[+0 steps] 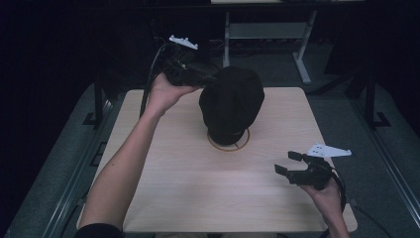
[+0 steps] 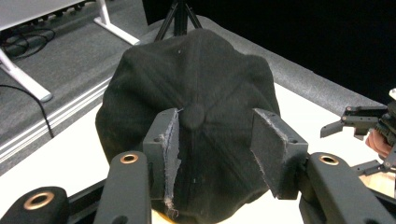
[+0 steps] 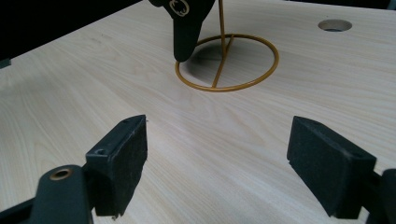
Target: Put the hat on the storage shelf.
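Dark room, pale table (image 1: 188, 198): cap (image 1: 232, 101) straddled by spread left gripper (image 2: 215, 140); right gripper (image 1: 288, 164) gaping at five o'clock; stand (image 3: 227, 65) could be tipped.

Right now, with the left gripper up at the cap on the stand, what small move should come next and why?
Probably close the left gripper on the top of the black cap. Its fingers are open on either side of the cap's top button, so a gentle pinch should take hold there. The cap sits on the gold wire stand, while the right gripper waits open above the table.
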{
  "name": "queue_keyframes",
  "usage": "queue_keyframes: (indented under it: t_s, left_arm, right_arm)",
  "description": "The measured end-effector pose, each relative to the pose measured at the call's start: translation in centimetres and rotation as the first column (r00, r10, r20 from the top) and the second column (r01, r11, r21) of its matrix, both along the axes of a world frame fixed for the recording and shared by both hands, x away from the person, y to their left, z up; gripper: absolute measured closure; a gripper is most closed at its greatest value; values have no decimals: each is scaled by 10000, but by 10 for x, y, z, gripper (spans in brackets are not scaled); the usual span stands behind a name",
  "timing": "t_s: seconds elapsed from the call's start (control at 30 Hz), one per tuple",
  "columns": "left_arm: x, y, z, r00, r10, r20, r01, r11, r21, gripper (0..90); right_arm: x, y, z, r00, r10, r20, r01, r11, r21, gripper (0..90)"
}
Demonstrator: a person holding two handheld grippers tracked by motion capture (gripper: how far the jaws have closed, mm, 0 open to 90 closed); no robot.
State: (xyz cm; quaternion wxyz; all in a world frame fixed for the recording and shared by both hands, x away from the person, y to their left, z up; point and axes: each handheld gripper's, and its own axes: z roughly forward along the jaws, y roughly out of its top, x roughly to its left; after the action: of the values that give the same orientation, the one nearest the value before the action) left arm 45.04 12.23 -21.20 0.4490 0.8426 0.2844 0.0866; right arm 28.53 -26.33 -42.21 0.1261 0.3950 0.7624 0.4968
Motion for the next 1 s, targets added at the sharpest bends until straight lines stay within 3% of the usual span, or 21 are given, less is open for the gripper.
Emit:
queue_keyframes:
  t_s: [0.7, 1.0]
  left_arm:
    - [-33, 36, -20, 9993, 260, 252, -264, 9995, 152, 471]
    - [-44, 55, -30, 9992, 378, 155, -372, 9988, -332, 431]
  right_arm:
    - [3, 5, -2, 10000, 3, -58, -6, 9985, -551, 197]
    - [3, 5, -3, 9999, -100, -62, 96, 9981, -607, 196]
